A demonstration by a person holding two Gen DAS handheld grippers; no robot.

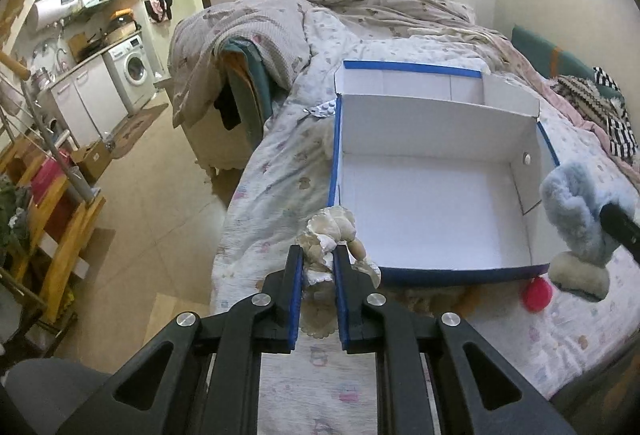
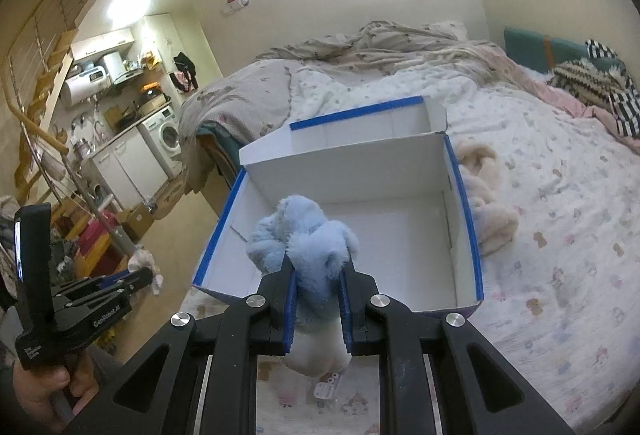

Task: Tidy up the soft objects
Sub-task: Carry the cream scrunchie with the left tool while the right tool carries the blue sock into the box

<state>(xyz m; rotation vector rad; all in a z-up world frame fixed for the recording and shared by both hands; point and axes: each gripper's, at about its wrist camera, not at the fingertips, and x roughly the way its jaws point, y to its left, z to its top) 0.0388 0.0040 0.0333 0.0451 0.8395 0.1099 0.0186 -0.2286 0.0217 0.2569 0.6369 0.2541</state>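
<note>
An open white cardboard box with blue edges [image 1: 424, 191] lies on the bed; it also shows in the right wrist view [image 2: 360, 227] and is empty. My left gripper [image 1: 317, 255] is shut on a cream doll-like soft toy [image 1: 330, 227], held above the bed at the box's near left corner. My right gripper [image 2: 318, 271] is shut on a light blue plush toy [image 2: 304, 239], held over the box's near edge. In the left wrist view that blue plush [image 1: 576, 211] hangs at the box's right side.
A beige plush [image 2: 486, 203] lies on the bed right of the box. A red round object [image 1: 536, 295] lies by the box's near right corner. Crumpled quilts [image 1: 360, 15] and striped clothes [image 2: 600, 83] lie at the far end of the bed. The floor and kitchen units are to the left.
</note>
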